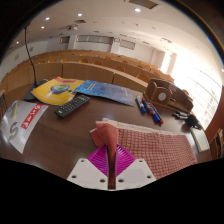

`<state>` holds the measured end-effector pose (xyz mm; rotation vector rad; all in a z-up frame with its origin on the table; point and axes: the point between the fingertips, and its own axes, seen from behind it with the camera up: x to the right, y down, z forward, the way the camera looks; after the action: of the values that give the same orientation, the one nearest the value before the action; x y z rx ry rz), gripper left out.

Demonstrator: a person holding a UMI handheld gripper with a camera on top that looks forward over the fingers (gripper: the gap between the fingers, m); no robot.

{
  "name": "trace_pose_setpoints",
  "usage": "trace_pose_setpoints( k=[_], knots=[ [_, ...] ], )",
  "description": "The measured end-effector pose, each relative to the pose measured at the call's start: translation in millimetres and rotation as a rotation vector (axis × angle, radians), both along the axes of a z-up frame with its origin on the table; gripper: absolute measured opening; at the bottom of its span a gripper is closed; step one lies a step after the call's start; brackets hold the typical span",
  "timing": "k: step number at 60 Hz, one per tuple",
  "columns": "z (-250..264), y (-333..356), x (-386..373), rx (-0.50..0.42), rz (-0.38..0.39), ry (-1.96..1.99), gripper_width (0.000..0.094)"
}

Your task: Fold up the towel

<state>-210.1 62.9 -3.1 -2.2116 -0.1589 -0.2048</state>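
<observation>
Gripper view: the gripper (110, 160) sits low over a dark wooden bench (70, 140), its two fingers drawn together on a raised fold of a red-and-white checked towel (150, 148). The magenta pads (100, 160) press against the cloth from both sides, with a bunched corner of the fabric standing up just above the fingertips. The rest of the towel lies spread on the bench to the right of the fingers, reaching toward the near right edge.

Beyond the fingers, at mid-bench, a black remote control (71, 105) rests at an angle. Just behind it to the left lies a yellow packet (55, 90), and to the right of that a blue booklet (103, 91) lies flat. On the near left, a white packet with red lettering (27, 120) sits by the bench edge.

On the far right stands a brown wooden box (166, 95), with two blue markers (148, 108) lying on the bench just in front of it. A small dark object near the right edge is too unclear to identify.

Behind the bench, rows of light wooden desks (100, 68) run across a large room under a white ceiling with recessed lights (137, 10).
</observation>
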Motion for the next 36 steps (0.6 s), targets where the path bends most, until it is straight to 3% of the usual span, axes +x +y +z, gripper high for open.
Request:
trace_pose_setpoints(
  k=[8, 21, 27, 32, 36],
  knots=[
    [23.9, -17.7, -32.5, -0.026, 0.024, 0.202, 0.0057],
    [136.1, -38.3, -45.1, 0.104, 0.074, 0.464, 0.0056],
    [152.6, -34.5, -2.8, 0.137, 0.023, 0.484, 0.0058],
    [134.6, -26.2, 46.9, 0.134, -0.051, 0.431, 0.0071],
    [109.3, -22.0, 86.7, 0.115, -0.104, 0.388, 0.0186]
  ],
)
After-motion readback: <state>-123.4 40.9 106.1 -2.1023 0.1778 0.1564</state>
